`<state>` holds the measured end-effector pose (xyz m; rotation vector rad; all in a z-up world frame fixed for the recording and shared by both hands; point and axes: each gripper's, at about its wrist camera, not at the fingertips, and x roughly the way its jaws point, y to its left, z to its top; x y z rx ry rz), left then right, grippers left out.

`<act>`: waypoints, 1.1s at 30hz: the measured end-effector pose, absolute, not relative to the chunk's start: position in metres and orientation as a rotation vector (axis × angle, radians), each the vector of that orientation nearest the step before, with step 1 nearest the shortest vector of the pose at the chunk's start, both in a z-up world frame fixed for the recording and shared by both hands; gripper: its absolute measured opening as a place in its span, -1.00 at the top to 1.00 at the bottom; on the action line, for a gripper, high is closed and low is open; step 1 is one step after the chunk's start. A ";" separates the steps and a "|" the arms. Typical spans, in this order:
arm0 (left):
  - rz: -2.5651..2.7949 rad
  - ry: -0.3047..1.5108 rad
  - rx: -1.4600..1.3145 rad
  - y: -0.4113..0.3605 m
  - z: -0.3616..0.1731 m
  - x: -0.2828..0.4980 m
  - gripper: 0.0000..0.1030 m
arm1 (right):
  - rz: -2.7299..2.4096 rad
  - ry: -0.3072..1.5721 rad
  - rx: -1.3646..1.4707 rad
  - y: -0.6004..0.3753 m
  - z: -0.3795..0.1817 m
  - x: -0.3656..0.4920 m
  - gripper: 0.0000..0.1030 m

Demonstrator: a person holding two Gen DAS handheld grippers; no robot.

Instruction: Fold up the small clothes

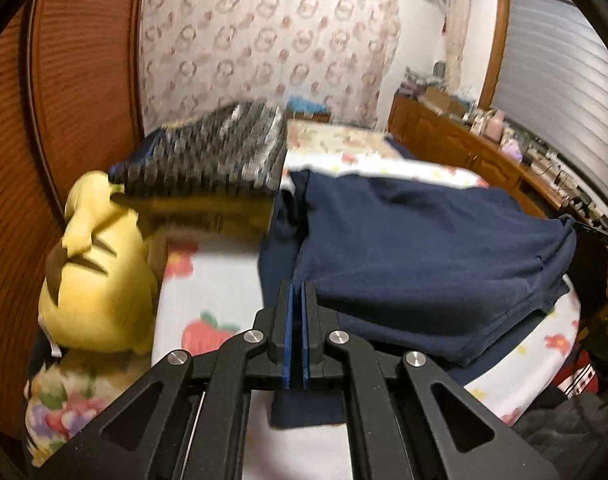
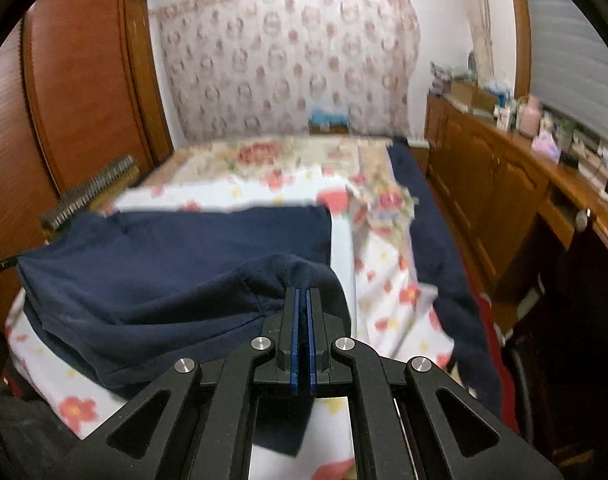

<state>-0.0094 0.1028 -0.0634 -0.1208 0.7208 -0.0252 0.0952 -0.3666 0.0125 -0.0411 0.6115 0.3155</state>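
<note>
A navy blue garment (image 1: 423,248) lies partly lifted over the flowered bed sheet (image 1: 216,276). My left gripper (image 1: 297,286) is shut on the garment's near left edge, and a flap of the cloth hangs below the fingers. In the right wrist view the same navy garment (image 2: 164,264) spreads to the left, and my right gripper (image 2: 303,292) is shut on a bunched fold of its near right edge. Cloth drapes down under those fingers too. Both views are blurred by motion.
A yellow plush toy (image 1: 100,280) and a stack of folded dark patterned cloth (image 1: 212,152) sit at the bed's left side by a wooden wardrobe (image 2: 80,80). A wooden sideboard (image 2: 503,184) crowded with small items runs along the right. A flowered curtain (image 1: 264,40) hangs behind.
</note>
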 end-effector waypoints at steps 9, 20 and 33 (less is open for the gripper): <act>-0.016 0.741 -0.104 0.100 -0.073 -0.007 -0.36 | 0.276 0.618 -0.075 -0.343 0.008 0.097 0.21; 0.002 0.759 -0.062 0.086 -0.079 0.006 -0.45 | 0.399 0.598 -0.104 -0.305 -0.025 0.093 0.07; 0.028 0.792 -0.065 0.089 -0.093 0.013 -0.45 | 0.327 0.672 -0.033 -0.319 -0.046 0.102 0.07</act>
